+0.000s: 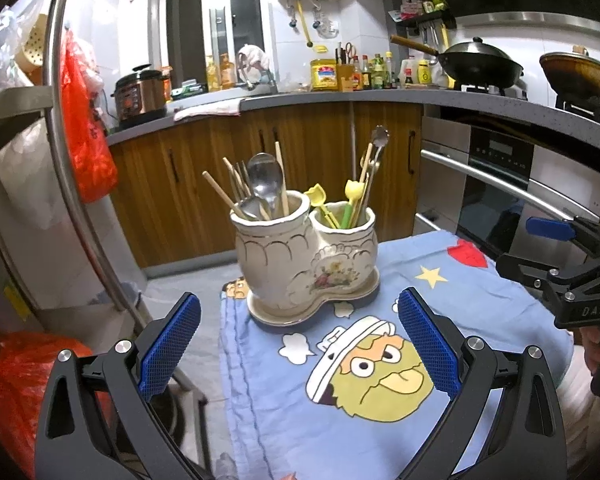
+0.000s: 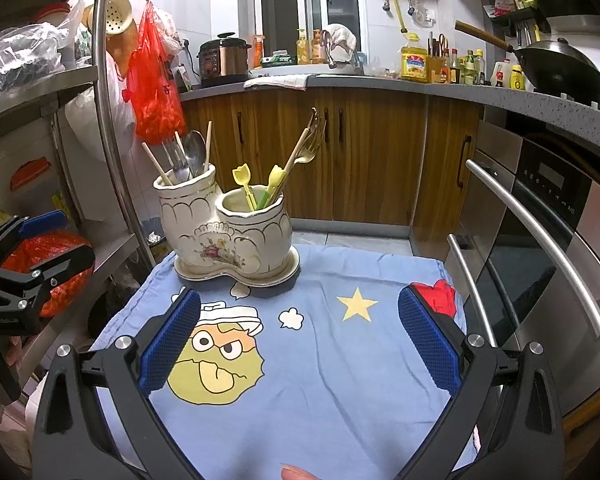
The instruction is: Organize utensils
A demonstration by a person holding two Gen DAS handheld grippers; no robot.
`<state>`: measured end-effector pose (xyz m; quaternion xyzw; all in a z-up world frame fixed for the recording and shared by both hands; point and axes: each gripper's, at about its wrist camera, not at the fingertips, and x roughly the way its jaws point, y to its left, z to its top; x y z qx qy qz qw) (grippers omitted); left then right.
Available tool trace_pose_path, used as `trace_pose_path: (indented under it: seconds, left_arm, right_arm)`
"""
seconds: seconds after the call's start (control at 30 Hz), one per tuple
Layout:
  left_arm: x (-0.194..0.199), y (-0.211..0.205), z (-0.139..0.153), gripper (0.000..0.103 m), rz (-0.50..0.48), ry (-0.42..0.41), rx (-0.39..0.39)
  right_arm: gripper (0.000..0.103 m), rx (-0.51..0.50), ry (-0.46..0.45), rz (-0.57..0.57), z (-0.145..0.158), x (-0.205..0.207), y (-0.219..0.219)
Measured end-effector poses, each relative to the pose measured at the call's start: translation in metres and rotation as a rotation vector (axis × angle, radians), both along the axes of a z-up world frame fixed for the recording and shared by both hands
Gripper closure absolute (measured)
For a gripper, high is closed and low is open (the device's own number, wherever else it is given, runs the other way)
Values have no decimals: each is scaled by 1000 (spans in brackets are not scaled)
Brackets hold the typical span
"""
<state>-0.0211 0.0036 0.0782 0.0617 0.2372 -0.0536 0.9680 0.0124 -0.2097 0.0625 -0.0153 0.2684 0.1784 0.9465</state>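
Blue cloth (image 1: 480, 304) with a cartoon face covers the bench, and I've got both grippers hovering over its near end. My left gripper (image 1: 300, 344) has its fingers spread wide with nothing between them; same story on the right gripper (image 2: 300, 344), fingers wide apart and empty. From the left wrist view I can see the right gripper off at the right edge, clear of everything on the cloth.

At the far end of the cloth sits the holder (image 1: 306, 256), a cream ceramic piece with two cups joined together on its own saucer, upright, a flower painted on the front. The left cup (image 2: 184, 204) is carrying wooden chopsticks (image 1: 220, 194), a steel spoon (image 1: 265, 180) with the bowl up, and what looks like a fork beside it. The right cup (image 2: 256, 220) has two yellow-topped picks (image 2: 244, 184), a green stick, more chopsticks and a couple of metal forks (image 2: 310, 148) leaning out to the right. Every utensil I can see is standing in one cup or the other.

Behind the bench run wooden cabinets (image 2: 364, 160); an oven (image 2: 540, 248) stands at the right, a steel rack (image 2: 60, 128) at the left.
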Motion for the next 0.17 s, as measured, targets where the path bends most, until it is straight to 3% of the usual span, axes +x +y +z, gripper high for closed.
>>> trace_pose_path:
  seconds: [0.17]
  left_arm:
    - [1, -1, -1, 5, 1, 3, -3]
  right_arm:
    - [5, -5, 7, 3, -4, 2, 1]
